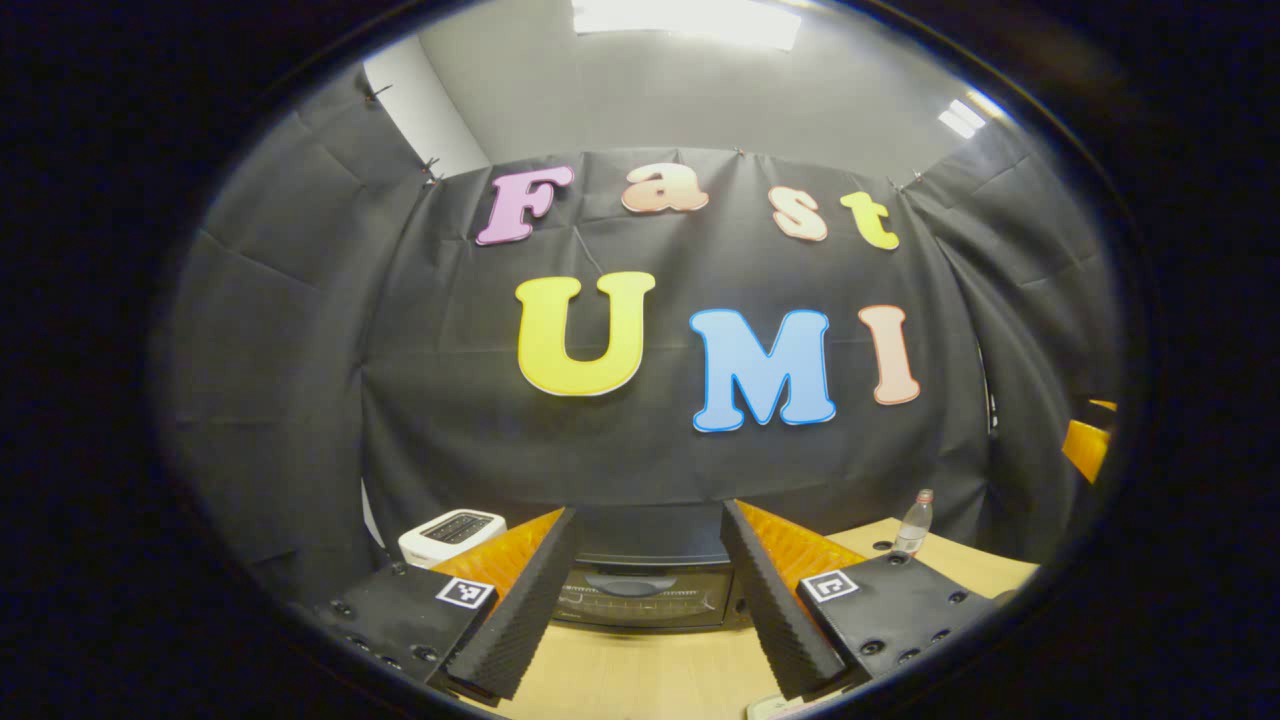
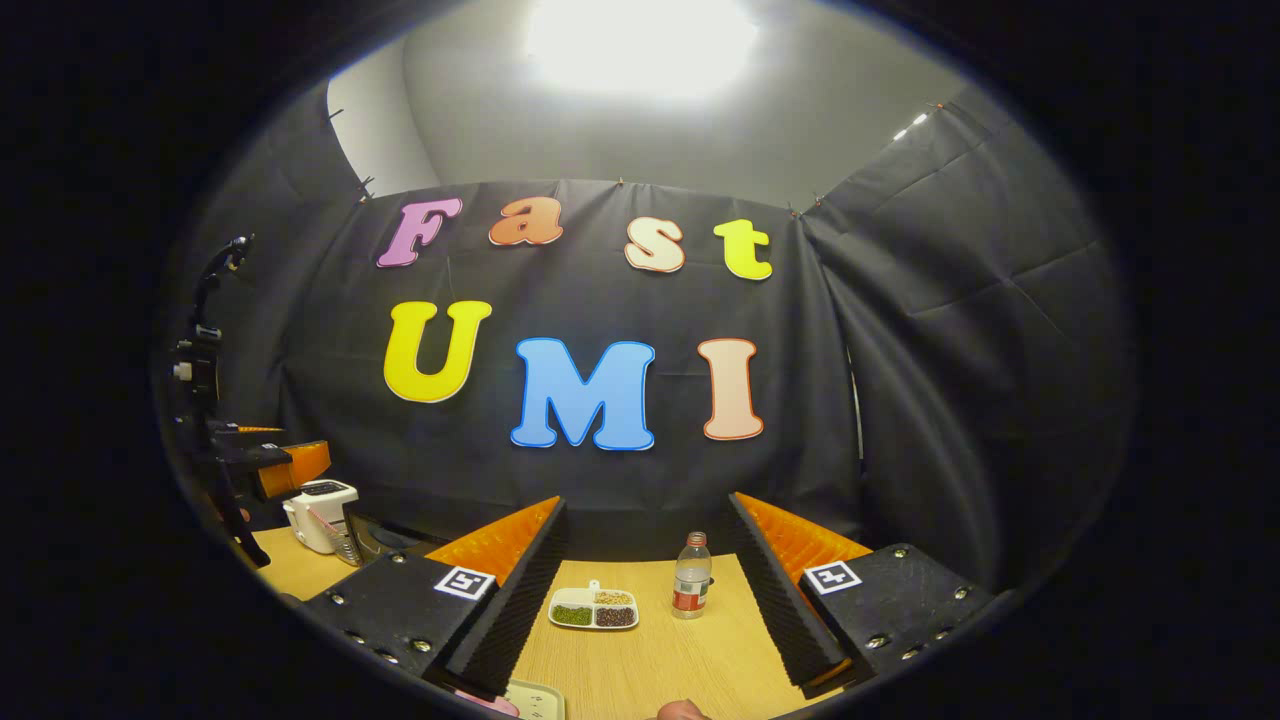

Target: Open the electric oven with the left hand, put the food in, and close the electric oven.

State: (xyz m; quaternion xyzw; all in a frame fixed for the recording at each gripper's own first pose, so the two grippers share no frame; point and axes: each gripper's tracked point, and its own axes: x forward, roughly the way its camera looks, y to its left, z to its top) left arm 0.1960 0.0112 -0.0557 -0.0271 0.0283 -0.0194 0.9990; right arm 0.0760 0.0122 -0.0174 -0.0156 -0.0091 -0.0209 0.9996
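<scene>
The dark electric oven (image 1: 640, 592) stands on the wooden table straight ahead of my left gripper (image 1: 649, 512), framed between its fingers, and its door looks shut. The left gripper is open and holds nothing. A white divided dish of food (image 2: 593, 607), with green, brown and pale portions, lies on the table ahead of my right gripper (image 2: 647, 500), which is also open and empty. In the right gripper view the oven's side (image 2: 372, 538) shows at the far left, with the left gripper (image 2: 262, 455) held above and left of it.
A white toaster (image 1: 452, 532) sits left of the oven. A clear water bottle (image 2: 690, 588) stands just right of the dish. A small white item (image 2: 535, 700) lies at the table's near edge. The bare wooden table (image 2: 650, 660) stretches between the right fingers.
</scene>
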